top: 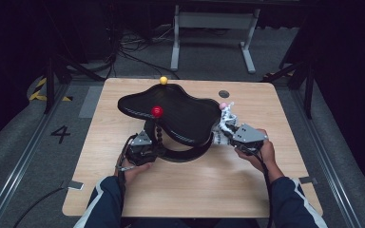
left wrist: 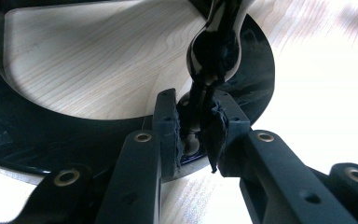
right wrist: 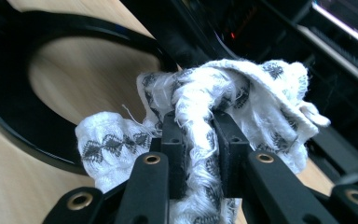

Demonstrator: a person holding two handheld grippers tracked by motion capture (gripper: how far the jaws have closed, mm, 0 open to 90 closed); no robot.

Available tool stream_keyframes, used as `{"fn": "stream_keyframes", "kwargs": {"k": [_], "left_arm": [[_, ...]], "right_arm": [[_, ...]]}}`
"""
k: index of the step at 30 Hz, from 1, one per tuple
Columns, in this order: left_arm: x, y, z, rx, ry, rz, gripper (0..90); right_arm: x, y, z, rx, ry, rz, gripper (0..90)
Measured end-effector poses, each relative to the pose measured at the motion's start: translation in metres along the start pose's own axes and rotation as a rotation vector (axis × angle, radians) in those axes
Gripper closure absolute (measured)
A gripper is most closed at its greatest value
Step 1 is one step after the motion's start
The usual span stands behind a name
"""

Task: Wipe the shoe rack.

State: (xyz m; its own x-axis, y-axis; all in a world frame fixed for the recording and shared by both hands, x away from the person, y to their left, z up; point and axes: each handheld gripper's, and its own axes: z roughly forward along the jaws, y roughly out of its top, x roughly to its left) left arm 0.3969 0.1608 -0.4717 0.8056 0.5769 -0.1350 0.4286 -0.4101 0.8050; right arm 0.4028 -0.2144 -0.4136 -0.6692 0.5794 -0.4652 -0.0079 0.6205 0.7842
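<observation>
A glossy black stand rests on the wooden table (top: 185, 190). It has a wavy top (top: 180, 111), a ring base (top: 185, 153) and a beaded post (top: 159, 133). Red (top: 157, 111), yellow (top: 163, 80) and pink (top: 223, 106) balls sit on its rim. My left gripper (top: 156, 147) is shut on the beaded post (left wrist: 212, 51) just above the ring base (left wrist: 23, 135); its jaws (left wrist: 196, 126) pinch the stem. My right gripper (top: 222, 137) is shut on a white cloth with a grey pattern (top: 226, 124), held against the top's right edge. The cloth (right wrist: 242, 84) bunches over the jaws (right wrist: 200, 135).
A small round grommet (top: 224, 93) sits in the table near the far right corner. Beyond the table stand a white metal frame (top: 214, 33) and loose cables on the grey floor. Bare wood lies between my forearms at the front.
</observation>
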Motion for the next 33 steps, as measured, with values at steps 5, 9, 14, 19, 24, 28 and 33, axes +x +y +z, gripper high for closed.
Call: {"fn": "stream_keyframes", "kwargs": {"k": [5, 9, 14, 19, 24, 28, 33], "left_arm": [[0.0, 0.0, 0.0, -0.001, -0.002, 0.0, 74.4], [0.0, 0.0, 0.0, -0.003, -0.002, 0.0, 74.4], [0.0, 0.0, 0.0, -0.002, 0.0, 0.001, 74.4], [0.0, 0.0, 0.0, 0.001, 0.002, 0.003, 74.4], [0.0, 0.0, 0.0, 0.002, 0.002, 0.005, 74.4], [0.001, 0.0, 0.0, -0.002, 0.001, 0.004, 74.3], [0.0, 0.0, 0.001, -0.005, -0.004, 0.0, 74.3]], "right_arm": [[-0.01, -0.016, 0.013, 0.087, -0.026, 0.048, 76.3], [-0.012, -0.022, 0.019, 0.117, -0.045, 0.067, 76.5], [-0.009, -0.02, 0.017, 0.095, -0.024, 0.059, 76.4], [-0.001, -0.013, 0.008, 0.046, -0.002, 0.016, 76.3], [0.014, -0.005, 0.006, 0.008, 0.034, -0.015, 76.0], [0.018, -0.012, 0.024, 0.042, 0.047, 0.041, 76.5], [0.016, -0.029, 0.048, 0.104, 0.065, 0.141, 76.9]]}}
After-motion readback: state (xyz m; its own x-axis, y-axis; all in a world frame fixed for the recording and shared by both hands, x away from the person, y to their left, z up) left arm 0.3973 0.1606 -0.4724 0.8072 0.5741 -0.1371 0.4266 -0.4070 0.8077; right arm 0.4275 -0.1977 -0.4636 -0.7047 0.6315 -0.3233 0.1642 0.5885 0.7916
